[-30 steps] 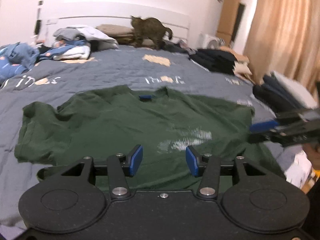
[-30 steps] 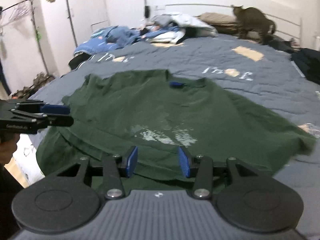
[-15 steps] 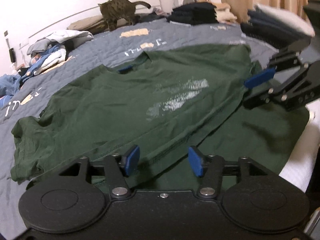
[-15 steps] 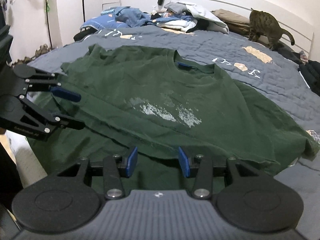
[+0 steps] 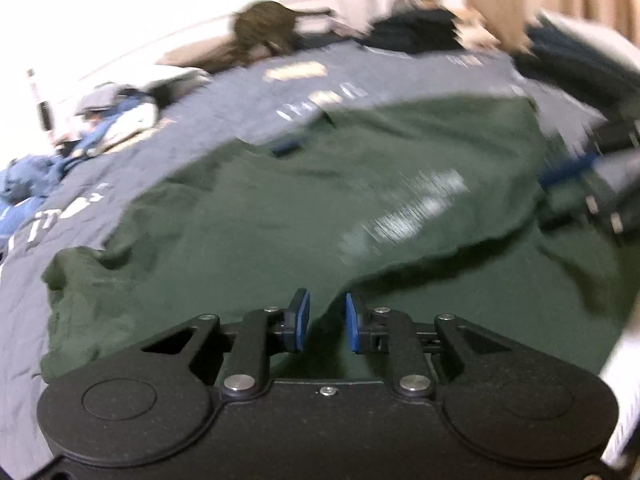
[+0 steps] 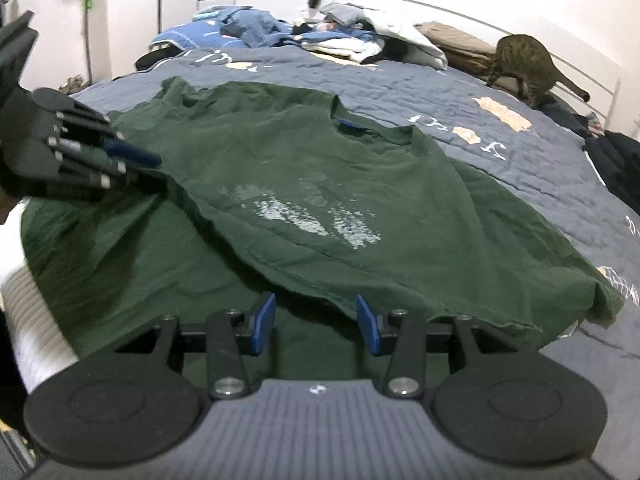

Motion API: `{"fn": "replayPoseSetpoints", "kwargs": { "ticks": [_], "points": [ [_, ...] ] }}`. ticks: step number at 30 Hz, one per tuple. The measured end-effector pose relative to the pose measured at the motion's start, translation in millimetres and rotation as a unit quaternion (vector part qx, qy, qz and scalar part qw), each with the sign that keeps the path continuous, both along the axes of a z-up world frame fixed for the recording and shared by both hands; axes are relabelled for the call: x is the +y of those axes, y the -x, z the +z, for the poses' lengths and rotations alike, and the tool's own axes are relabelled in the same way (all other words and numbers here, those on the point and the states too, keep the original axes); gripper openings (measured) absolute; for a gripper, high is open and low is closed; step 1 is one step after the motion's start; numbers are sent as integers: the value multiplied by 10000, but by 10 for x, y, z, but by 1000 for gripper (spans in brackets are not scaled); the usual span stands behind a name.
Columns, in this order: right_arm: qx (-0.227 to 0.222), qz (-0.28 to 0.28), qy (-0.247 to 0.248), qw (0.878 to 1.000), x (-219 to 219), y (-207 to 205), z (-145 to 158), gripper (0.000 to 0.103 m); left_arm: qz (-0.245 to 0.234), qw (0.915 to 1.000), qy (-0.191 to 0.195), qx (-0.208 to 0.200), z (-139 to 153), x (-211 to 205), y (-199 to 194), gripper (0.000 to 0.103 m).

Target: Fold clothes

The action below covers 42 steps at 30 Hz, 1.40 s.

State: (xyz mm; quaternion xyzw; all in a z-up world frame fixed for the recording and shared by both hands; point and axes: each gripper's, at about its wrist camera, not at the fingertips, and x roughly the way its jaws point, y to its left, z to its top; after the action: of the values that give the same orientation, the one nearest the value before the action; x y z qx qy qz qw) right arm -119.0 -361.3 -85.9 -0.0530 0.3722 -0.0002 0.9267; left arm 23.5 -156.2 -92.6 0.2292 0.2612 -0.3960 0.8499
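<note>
hovering apart-jawed, both grippers (image 5: 324,316) (image 6: 316,322) flank green t-shirt's (image 6: 320,200) hem.

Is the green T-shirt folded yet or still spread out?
Spread out, unfolded: the green T-shirt lies across the bed, collar and print showing, its near hem lifted off the layer beneath.

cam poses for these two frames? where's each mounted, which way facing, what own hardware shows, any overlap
Left wrist: on the left gripper, facing across the bed over the green T-shirt; its own fingers low in frame, right gripper blurred at the right edge.
Right wrist: on the right gripper, facing the same shirt; own fingers low, left gripper at the left edge.
Shared: shirt, bed, cat, each other's gripper.
</note>
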Motion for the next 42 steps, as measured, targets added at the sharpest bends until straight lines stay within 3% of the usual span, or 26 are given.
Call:
{"fn": "replayPoseSetpoints", "kwargs": {
  "ticks": [6, 13, 14, 17, 20, 22, 29, 38, 42],
  "points": [
    [-119, -550, 113, 9984, -126, -192, -123, 44, 546, 9984, -135, -55, -31, -93, -209, 20],
    [-620, -1411, 19, 9881, -420, -229, -53, 44, 361, 9987, 230, 282, 147, 89, -164, 23],
    [-728, -1491, -34, 9861, -458, -208, -17, 44, 355, 9986, 239, 314, 165, 110, -159, 27],
    [-759, -1500, -331, 9852, -550, -164, 65, 44, 280, 9979, 273, 524, 207, 172, -142, 39],
    [-501, -1148, -928, 9878, -590, -129, 112, 44, -6, 9978, 198, 638, 206, 173, -59, 40],
    [-431, -923, -1011, 9896, -517, -103, 128, 44, -214, 9977, 55, 646, 168, 127, 14, 40],
    [-192, -623, -1152, 9912, -216, -62, 164, 44, -304, 9962, -141, 805, 46, 10, 103, 45],
    [67, -833, -1256, 9886, -143, -37, 144, 45, -167, 9954, 22, 941, 110, -15, 163, 53],
    [96, -847, -1152, 9897, -173, -36, 126, 46, -72, 9975, -96, 692, 165, 86, 160, 53]
  ]
}}
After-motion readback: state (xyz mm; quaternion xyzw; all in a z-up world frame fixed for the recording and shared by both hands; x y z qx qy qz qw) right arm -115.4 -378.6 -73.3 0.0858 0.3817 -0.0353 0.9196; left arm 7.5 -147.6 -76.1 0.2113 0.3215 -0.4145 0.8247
